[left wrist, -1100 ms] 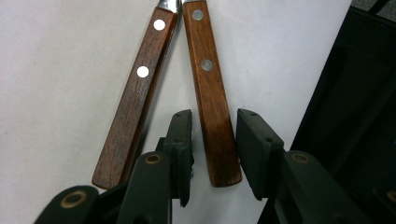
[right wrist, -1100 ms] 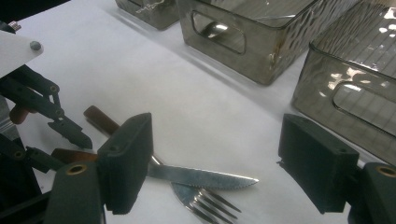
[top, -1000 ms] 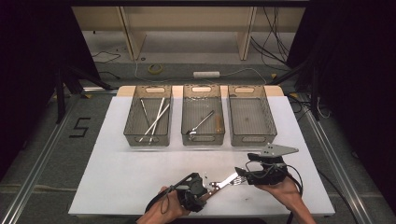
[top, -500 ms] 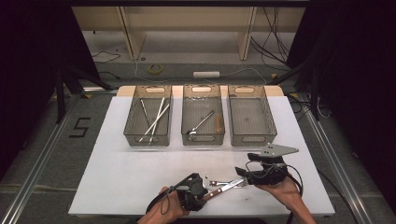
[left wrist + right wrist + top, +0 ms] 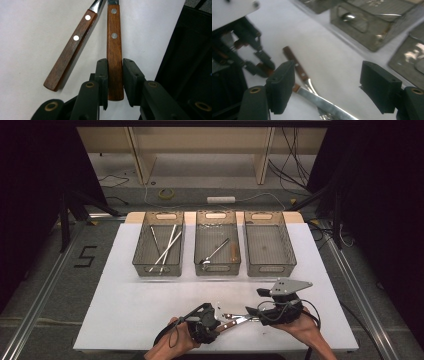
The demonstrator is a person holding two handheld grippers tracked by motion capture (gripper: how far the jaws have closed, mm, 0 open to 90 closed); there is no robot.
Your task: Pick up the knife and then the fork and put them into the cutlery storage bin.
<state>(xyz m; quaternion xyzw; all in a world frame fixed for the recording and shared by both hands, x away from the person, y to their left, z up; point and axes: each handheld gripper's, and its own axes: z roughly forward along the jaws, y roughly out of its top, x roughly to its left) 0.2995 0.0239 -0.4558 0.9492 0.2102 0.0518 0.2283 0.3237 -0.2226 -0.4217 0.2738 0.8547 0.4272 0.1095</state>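
Two wooden-handled utensils (image 5: 234, 321) lie on the white table between my grippers. In the left gripper view one riveted handle (image 5: 115, 50) runs straight between the jaws, and my left gripper (image 5: 115, 75) is shut on it; the jaws have just been closing on that handle. The second handle (image 5: 72, 47) lies loose at a slant beside it. My right gripper (image 5: 328, 85) stands wide open above the metal ends (image 5: 324, 105) of the utensils and holds nothing. From above, the left gripper (image 5: 220, 322) faces the right gripper (image 5: 252, 312) near the table's front edge.
Three mesh bins stand in a row at the back. The left bin (image 5: 137, 255) holds several metal sticks, the middle bin (image 5: 217, 270) a spoon and a wooden-handled piece, and the right bin (image 5: 270, 270) shows nothing inside. White table (image 5: 125, 305) stretches left of my hands.
The left gripper's jaws have narrowed onto the handle. The utensils' shiny ends have dropped from a raised slant to lie flatter between the grippers. Both hands have hardly shifted.
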